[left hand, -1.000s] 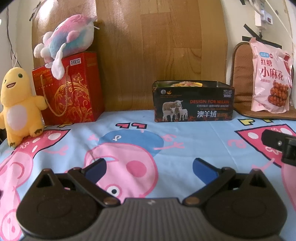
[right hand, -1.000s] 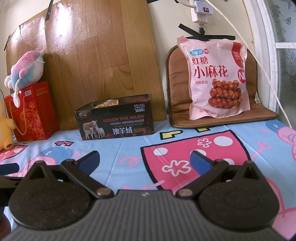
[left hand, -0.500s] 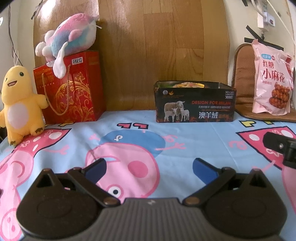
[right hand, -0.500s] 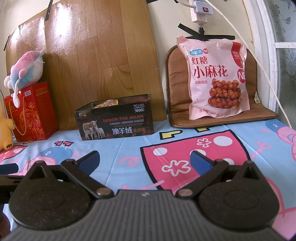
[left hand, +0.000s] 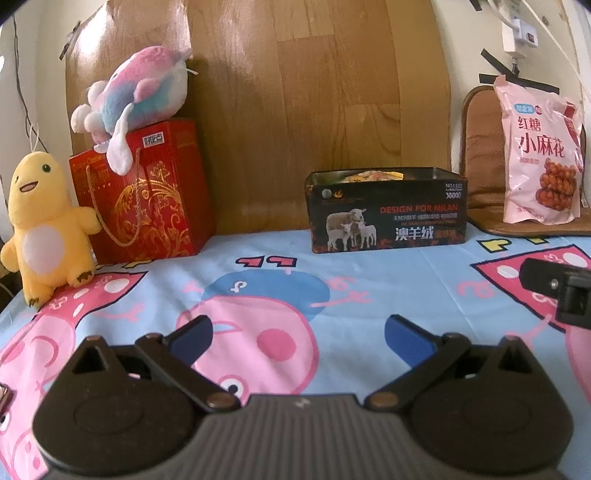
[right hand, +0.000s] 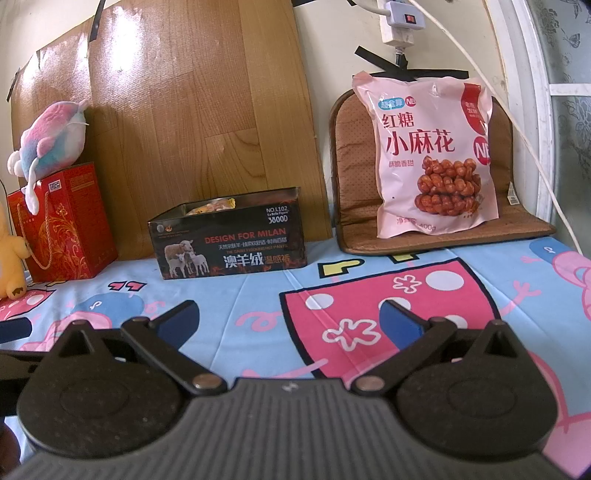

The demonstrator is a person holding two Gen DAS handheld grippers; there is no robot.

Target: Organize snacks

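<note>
A pink snack bag (right hand: 432, 155) with red lettering leans upright against a brown cushion (right hand: 354, 177) at the back right; it also shows in the left wrist view as the pink snack bag (left hand: 541, 155). A black open-topped tin box (right hand: 229, 240) with sheep printed on it stands by the wooden board, with yellowish packets showing inside; the same tin box (left hand: 388, 210) sits mid-back in the left view. My left gripper (left hand: 299, 336) is open and empty over the cartoon sheet. My right gripper (right hand: 290, 321) is open and empty too, well short of the bag.
A red gift bag (left hand: 144, 192) with a pastel plush (left hand: 140, 88) on top stands at the back left, beside a yellow plush (left hand: 40, 225). A wooden board (left hand: 314, 92) leans on the wall. A power strip and cable (right hand: 400, 18) hang above the cushion.
The left view has swung slightly leftwards, so the tin box and snack bag sit further right in it. The right gripper has barely moved. Both stay open.
</note>
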